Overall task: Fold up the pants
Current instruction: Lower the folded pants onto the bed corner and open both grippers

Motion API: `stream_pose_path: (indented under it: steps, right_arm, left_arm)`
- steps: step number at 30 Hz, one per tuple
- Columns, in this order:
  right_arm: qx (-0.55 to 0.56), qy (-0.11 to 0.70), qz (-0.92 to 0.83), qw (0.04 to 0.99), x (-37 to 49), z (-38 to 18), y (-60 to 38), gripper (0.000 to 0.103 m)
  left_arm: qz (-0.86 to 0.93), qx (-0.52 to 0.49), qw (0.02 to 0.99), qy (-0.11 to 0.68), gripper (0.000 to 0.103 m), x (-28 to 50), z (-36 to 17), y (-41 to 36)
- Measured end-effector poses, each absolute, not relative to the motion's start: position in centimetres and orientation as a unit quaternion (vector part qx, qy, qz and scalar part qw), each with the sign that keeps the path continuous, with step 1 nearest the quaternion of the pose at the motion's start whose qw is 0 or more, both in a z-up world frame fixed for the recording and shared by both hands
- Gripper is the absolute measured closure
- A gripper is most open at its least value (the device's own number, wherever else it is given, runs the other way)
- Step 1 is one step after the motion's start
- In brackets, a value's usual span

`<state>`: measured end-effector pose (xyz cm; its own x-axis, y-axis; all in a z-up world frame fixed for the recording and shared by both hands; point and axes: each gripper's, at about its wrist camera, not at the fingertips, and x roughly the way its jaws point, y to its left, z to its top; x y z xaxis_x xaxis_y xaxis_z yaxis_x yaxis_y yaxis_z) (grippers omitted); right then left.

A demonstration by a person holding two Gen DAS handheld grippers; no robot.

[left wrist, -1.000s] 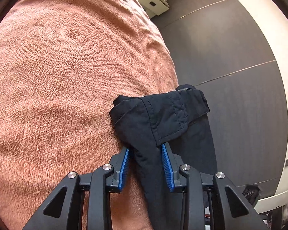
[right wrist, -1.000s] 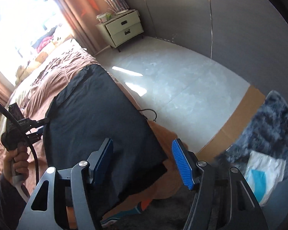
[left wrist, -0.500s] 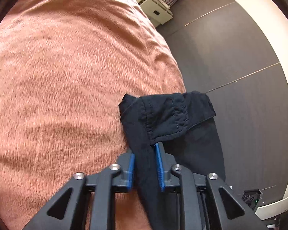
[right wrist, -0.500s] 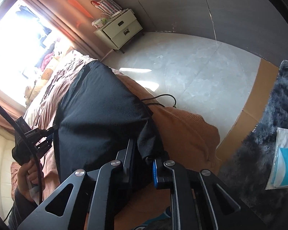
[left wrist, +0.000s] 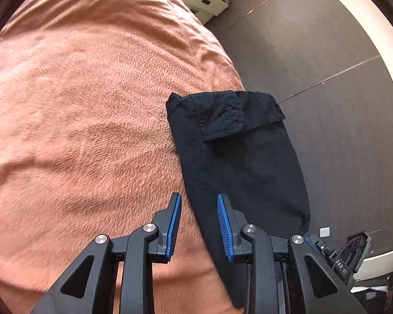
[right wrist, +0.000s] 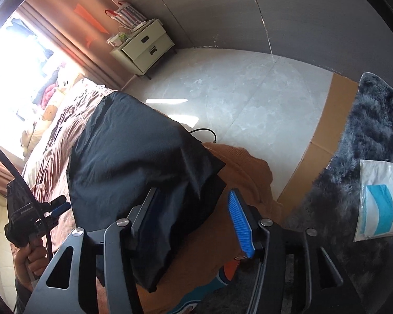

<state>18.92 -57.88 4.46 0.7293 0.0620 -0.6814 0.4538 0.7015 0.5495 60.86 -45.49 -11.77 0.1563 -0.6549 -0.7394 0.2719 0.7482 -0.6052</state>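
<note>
The black pants (left wrist: 235,157) lie folded along the right edge of a bed under a salmon blanket (left wrist: 78,104), with a flap turned over at the far end. My left gripper (left wrist: 198,196) hovers over the near edge of the fabric. Its jaws are opening and the blue pads (left wrist: 174,225) stand clear of the cloth. In the right wrist view the pants (right wrist: 133,151) spread across the bed corner. My right gripper (right wrist: 192,191) is opening too, with the near corner of the fabric loose between its fingers. A hand holds the left gripper (right wrist: 57,208) at the far left.
A cream nightstand (right wrist: 144,47) stands by the curtains. Pale floor tiles, a black cable (right wrist: 207,132), a cardboard strip (right wrist: 325,130) and a dark shaggy rug (right wrist: 366,130) with a plastic bag (right wrist: 377,201) lie to the right of the bed. The orange blanket corner (right wrist: 249,172) hangs off.
Half a second ago both grippers were shut on the pants. Both have since let go and drawn back, and the fabric now lies flatter on the bed.
</note>
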Motion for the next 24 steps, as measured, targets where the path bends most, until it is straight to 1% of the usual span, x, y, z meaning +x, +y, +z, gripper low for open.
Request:
stream_pose_path:
  steps: [1, 3, 4, 5, 6, 7, 9, 10, 11, 12, 13, 14, 15, 16, 24]
  right_arm:
    - [0.364, 0.348, -0.116, 0.856, 18.9, 4.8, -57.1, 0.051]
    - [0.358, 0.345, -0.112, 0.860, 18.3, 5.7, -56.4, 0.050]
    - [0.356, 0.344, -0.110, 0.862, 18.1, 6.0, -55.8, 0.050]
    - [0.355, 0.343, -0.108, 0.863, 17.6, 6.5, -55.6, 0.048]
    - [0.352, 0.342, -0.105, 0.865, 16.9, 7.1, -55.5, 0.042]
    - [0.346, 0.340, -0.105, 0.868, 17.4, 7.5, -53.9, 0.038]
    - [0.335, 0.332, -0.106, 0.875, 16.9, 8.7, -52.7, 0.027]
    - [0.332, 0.324, -0.111, 0.879, 16.5, 9.4, -52.2, 0.023]
    - [0.330, 0.318, -0.119, 0.881, 16.2, 9.9, -51.6, 0.017]
    - [0.326, 0.313, -0.125, 0.883, 15.9, 10.3, -50.9, 0.015]
    - [0.321, 0.309, -0.126, 0.886, 15.6, 10.5, -50.2, 0.014]
    - [0.317, 0.307, -0.125, 0.889, 15.6, 10.7, -48.8, 0.009]
    - [0.311, 0.307, -0.126, 0.890, 15.1, 11.2, -48.3, 0.001]
    - [0.305, 0.308, -0.128, 0.892, 14.7, 11.1, -47.2, 0.000]
    - [0.279, 0.303, -0.126, 0.902, 12.5, 12.8, -41.9, 0.000]
  left_arm:
    - [-0.313, -0.161, 0.745, 0.566, 0.072, 60.5, -11.2, -45.3]
    - [-0.315, -0.155, 0.751, 0.559, 0.067, 59.7, -9.8, -44.4]
    - [-0.313, -0.151, 0.756, 0.555, 0.058, 59.3, -9.0, -43.9]
    - [-0.312, -0.147, 0.761, 0.550, 0.049, 59.2, -8.4, -43.7]
    - [-0.313, -0.142, 0.766, 0.544, 0.046, 58.8, -7.5, -43.3]
    - [-0.315, -0.136, 0.771, 0.536, 0.042, 58.4, -6.5, -42.7]
    - [-0.317, -0.121, 0.782, 0.523, 0.038, 57.4, -4.8, -41.9]
    - [-0.316, -0.114, 0.788, 0.517, 0.031, 57.1, -4.0, -41.5]
    - [-0.317, -0.109, 0.793, 0.509, 0.022, 56.6, -3.0, -40.9]
    - [-0.318, -0.105, 0.798, 0.502, 0.018, 56.1, -2.3, -40.4]
    - [-0.320, -0.101, 0.803, 0.493, 0.011, 55.6, -1.5, -40.0]
    - [-0.324, -0.097, 0.807, 0.484, 0.005, 55.1, -0.8, -39.5]
    - [-0.328, -0.093, 0.811, 0.476, 0.003, 54.6, -0.1, -38.8]
    - [-0.328, -0.088, 0.815, 0.470, 0.001, 54.0, 0.6, -38.3]
    - [-0.333, -0.050, 0.830, 0.444, 0.000, 49.2, 4.7, -34.6]
